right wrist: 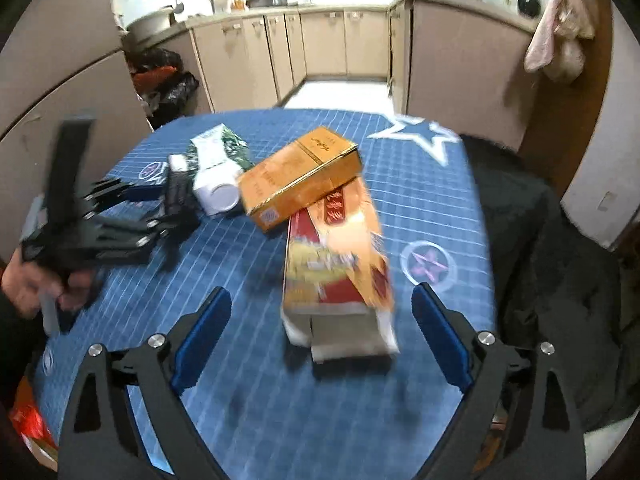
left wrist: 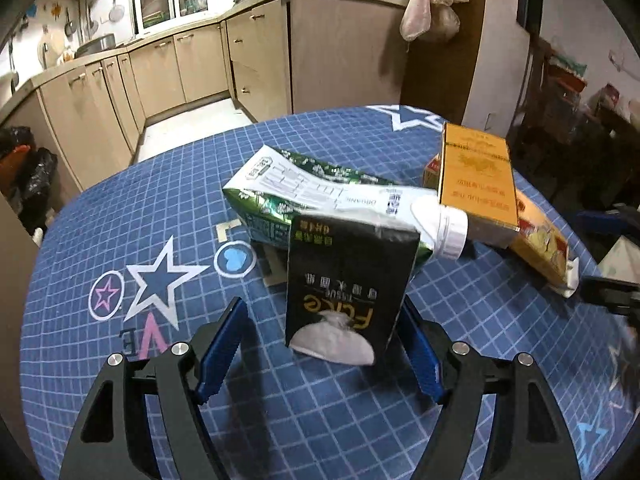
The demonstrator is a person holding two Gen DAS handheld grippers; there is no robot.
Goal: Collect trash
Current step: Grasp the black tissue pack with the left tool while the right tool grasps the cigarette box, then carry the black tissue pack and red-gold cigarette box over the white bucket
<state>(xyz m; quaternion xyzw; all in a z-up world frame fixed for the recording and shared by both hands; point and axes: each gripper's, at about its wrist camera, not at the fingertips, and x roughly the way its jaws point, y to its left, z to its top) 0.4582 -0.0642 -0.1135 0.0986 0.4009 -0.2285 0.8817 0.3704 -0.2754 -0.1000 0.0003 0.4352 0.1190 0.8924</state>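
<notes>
Left tongs (left wrist: 320, 360): stood wide, nothing gripped; the black tissue pack (left wrist: 348, 284) stood upright between the blue pads, apparently untouched, though the right pad sat close behind its edge.
Right tongs (right wrist: 322, 344): stood wide, nothing gripped; the end of the red-and-yellow box (right wrist: 336, 268) lay between the pads, clear of both.
Trash location: all pieces sat on the blue checked desk (left wrist: 120, 208), grouped near its middle.
Stacking: the orange box (right wrist: 300, 176) lay across the far end of the red-and-yellow box; the milk carton (left wrist: 304, 196) lay on its side behind the tissue pack.
Step in hand: closing on a first piece with each hand.
Method, left: centre the pads on the pack's flat sides and close gently, as the soft pack would likely crush.
Method, right: grip the box end squarely and lift slowly; the orange box would probably slide off.
Count: one tissue pack, one milk carton, two boxes; four pieces in all.
</notes>
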